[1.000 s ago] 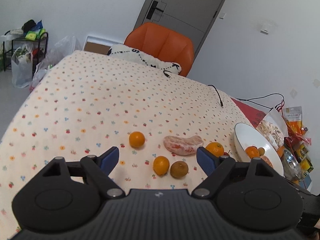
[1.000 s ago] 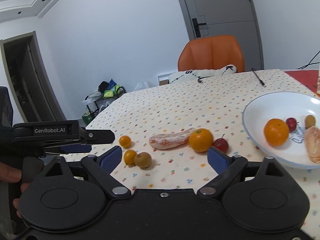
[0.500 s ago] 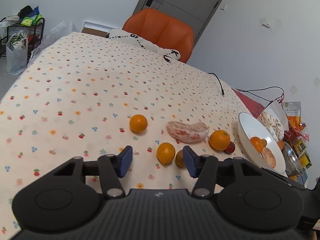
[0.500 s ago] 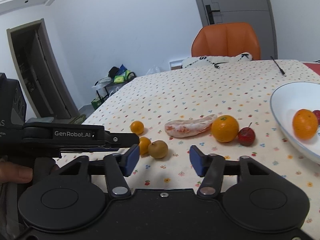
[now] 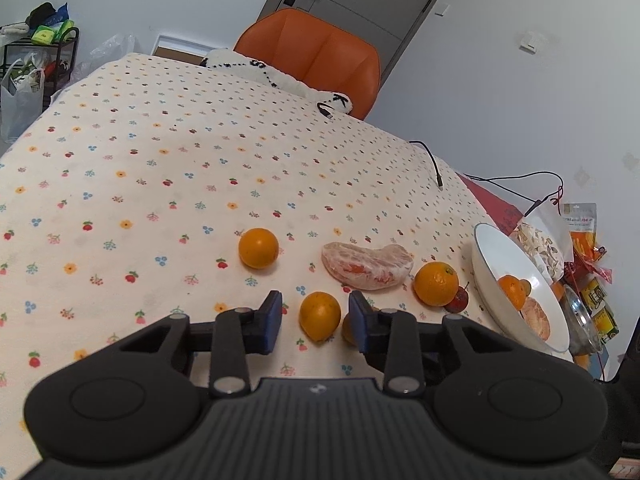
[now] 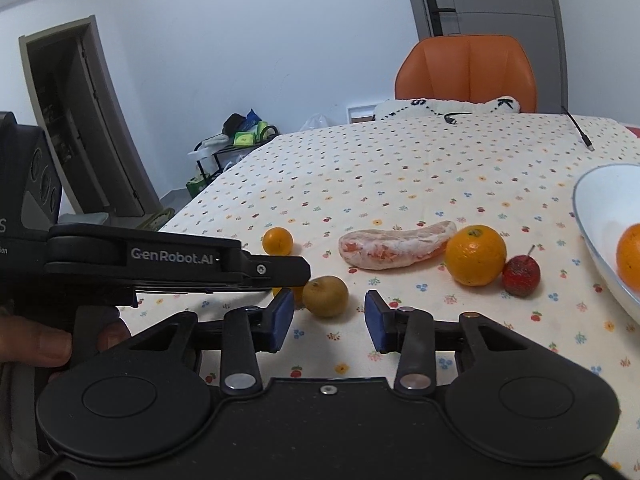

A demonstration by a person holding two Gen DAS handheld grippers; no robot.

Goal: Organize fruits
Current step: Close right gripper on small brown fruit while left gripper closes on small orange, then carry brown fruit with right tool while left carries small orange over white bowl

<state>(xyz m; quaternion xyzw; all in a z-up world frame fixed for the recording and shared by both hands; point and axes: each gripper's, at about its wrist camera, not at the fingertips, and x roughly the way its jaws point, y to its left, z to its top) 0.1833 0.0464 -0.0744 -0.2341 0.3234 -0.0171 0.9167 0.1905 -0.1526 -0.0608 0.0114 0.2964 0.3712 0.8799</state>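
Orange and small, a round mandarin (image 5: 319,315) sits on the flower-dotted cream tablecloth (image 5: 160,152) between the blue pads of the left gripper (image 5: 316,317), whose jaws stand part-way apart with a gap on each side of the fruit, not touching it. The right gripper (image 6: 328,320) is likewise half-spread and holds nothing; a brownish round fruit (image 6: 325,295) lies just ahead of its jaws. Farther out lie another small orange mandarin (image 5: 258,248), a peeled pink pomelo segment (image 5: 366,266), a larger orange (image 5: 436,283) and a small red fruit with a stem (image 6: 521,275) touching it. The white bowl (image 5: 504,256) at the right holds an orange and a second pomelo piece
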